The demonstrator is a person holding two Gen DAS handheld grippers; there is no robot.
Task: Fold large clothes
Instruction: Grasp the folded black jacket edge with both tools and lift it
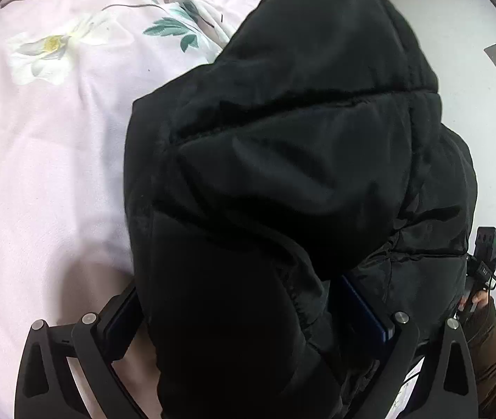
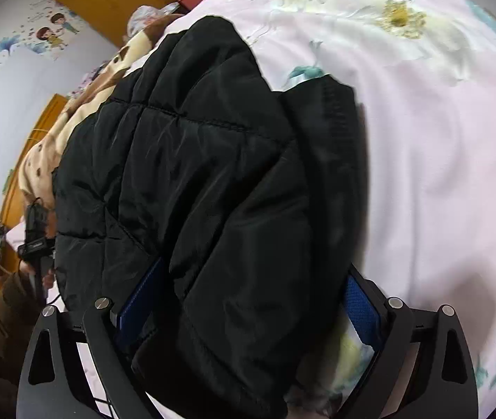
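Black padded jacket (image 1: 282, 174) bunched on floral bedsheet (image 1: 56, 174), left gripper (image 1: 248, 317) and right gripper (image 2: 248, 300) fingers spread wide, jacket folds between each pair.

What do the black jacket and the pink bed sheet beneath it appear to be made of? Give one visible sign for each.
Black jacket: probably padded synthetic shell, nylon or polyester. Signs: a faint sheen, stitched quilt lines and puffy panels.

Pink bed sheet: probably smooth woven cotton or a cotton blend, matte with a printed flower pattern. Signs: soft shallow creases and no shine. The exact fibre cannot be told.
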